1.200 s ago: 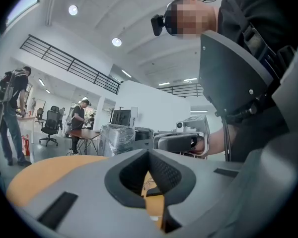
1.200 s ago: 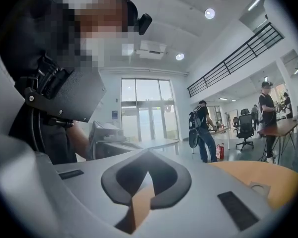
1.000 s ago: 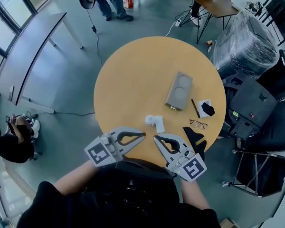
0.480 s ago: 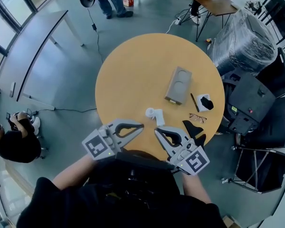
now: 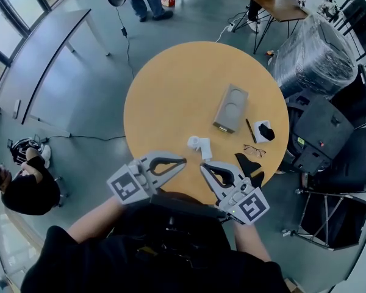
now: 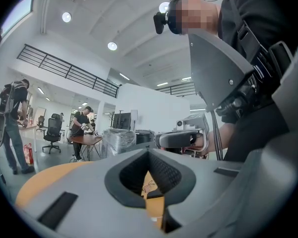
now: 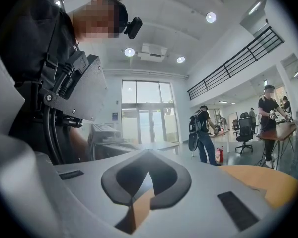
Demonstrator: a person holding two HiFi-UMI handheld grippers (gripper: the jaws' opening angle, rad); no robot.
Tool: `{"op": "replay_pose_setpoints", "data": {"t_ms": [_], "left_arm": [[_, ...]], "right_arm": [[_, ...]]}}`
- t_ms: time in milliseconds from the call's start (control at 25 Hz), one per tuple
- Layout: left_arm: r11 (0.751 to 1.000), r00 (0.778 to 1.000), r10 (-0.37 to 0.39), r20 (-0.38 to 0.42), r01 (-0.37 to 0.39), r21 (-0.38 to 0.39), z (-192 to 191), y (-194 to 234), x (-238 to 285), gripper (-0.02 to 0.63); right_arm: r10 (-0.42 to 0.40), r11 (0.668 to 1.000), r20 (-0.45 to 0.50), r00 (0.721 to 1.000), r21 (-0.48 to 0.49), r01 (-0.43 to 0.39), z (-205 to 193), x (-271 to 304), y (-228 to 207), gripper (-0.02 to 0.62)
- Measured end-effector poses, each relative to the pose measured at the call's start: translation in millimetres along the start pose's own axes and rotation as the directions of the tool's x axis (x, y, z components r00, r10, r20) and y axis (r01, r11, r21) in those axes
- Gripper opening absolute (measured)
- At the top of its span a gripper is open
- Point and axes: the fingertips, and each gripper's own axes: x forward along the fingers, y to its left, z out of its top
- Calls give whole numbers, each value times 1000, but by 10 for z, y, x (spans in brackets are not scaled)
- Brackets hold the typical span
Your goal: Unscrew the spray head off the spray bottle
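- A round yellow wooden table (image 5: 171, 90) is seen from above in the head view, and everything else is placed relative to it.
- A small white spray bottle (image 5: 200, 146) is laid on the table, toward its near edge. It is touched by neither gripper, and whether its spray head is screwed on cannot be made out.
- The grey left gripper (image 5: 183, 161), with its marker cube, is held level over the table's near edge, just beside the bottle. Its jaws are pressed together with nothing between them.
- The grey right gripper (image 5: 203, 166) is held level over the same near edge. Its jaws are likewise closed on nothing.
- The tips of the two grippers are turned toward each other, near but apart.
- A grey rectangular tray with two round recesses (image 5: 230, 108) is laid right of the table's centre.
- A black pen (image 5: 250, 130), a small white box with a black object on it (image 5: 264, 131), a pair of thin-framed glasses (image 5: 254, 151) and a black cloth-like item (image 5: 249, 166) are ranged along the table's right edge.
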Motion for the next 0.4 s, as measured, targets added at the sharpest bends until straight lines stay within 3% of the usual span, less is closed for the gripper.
{"op": "replay_pose_setpoints", "data": {"t_ms": [400], "left_arm": [[1000,1000,15,16,-15,-13,-16,-64,-97,3]], "right_arm": [[-5,1000,-19,1000,11,5,-62,-14,86,6]]}}
